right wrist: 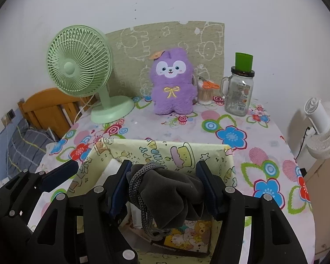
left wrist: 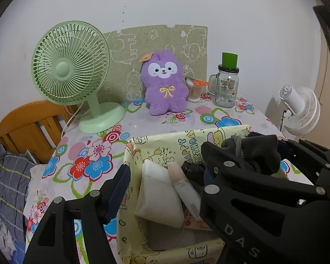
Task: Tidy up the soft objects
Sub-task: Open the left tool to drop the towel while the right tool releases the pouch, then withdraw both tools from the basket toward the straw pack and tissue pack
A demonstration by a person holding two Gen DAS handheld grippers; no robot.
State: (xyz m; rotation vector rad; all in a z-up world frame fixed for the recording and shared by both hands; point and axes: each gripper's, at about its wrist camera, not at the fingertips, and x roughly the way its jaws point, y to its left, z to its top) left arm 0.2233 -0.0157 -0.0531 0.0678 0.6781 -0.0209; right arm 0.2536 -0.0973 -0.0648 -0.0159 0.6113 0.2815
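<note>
The right claw (right wrist: 164, 189) grips a dark grey drawstring pouch (right wrist: 173, 195), its blue pads pressing the bunched cloth from both sides, the braided grey cord (right wrist: 140, 189) looped over the left side of the bundle and hanging below. The pouch hangs over the open top of a pale yellow box (right wrist: 180, 151) printed with cartoon figures. The left claw (left wrist: 165, 176) stands open with nothing between its fingers: its left finger lies outside the box's left wall, while its right finger reaches over the box close by the pouch. Inside the box, in the left wrist view, a white soft pack (left wrist: 158, 195) leans against a pale tube-like item (left wrist: 184, 189); what lies deeper is hard to tell. The box sits on the near part of a desk (right wrist: 242, 118) covered by a flowered cloth. Toward the back, well apart from the box, a purple plush toy (right wrist: 172, 83) sits upright against a beige board, a green fan (right wrist: 81, 66) to its left, a tub of cotton swabs (right wrist: 204, 94) with orange scissors and a glass jar (right wrist: 238, 94) with a green cap to its right. A white fan (right wrist: 321, 127) stands beyond the desk's right edge, a wooden bed frame (right wrist: 44, 105) to the left.
</note>
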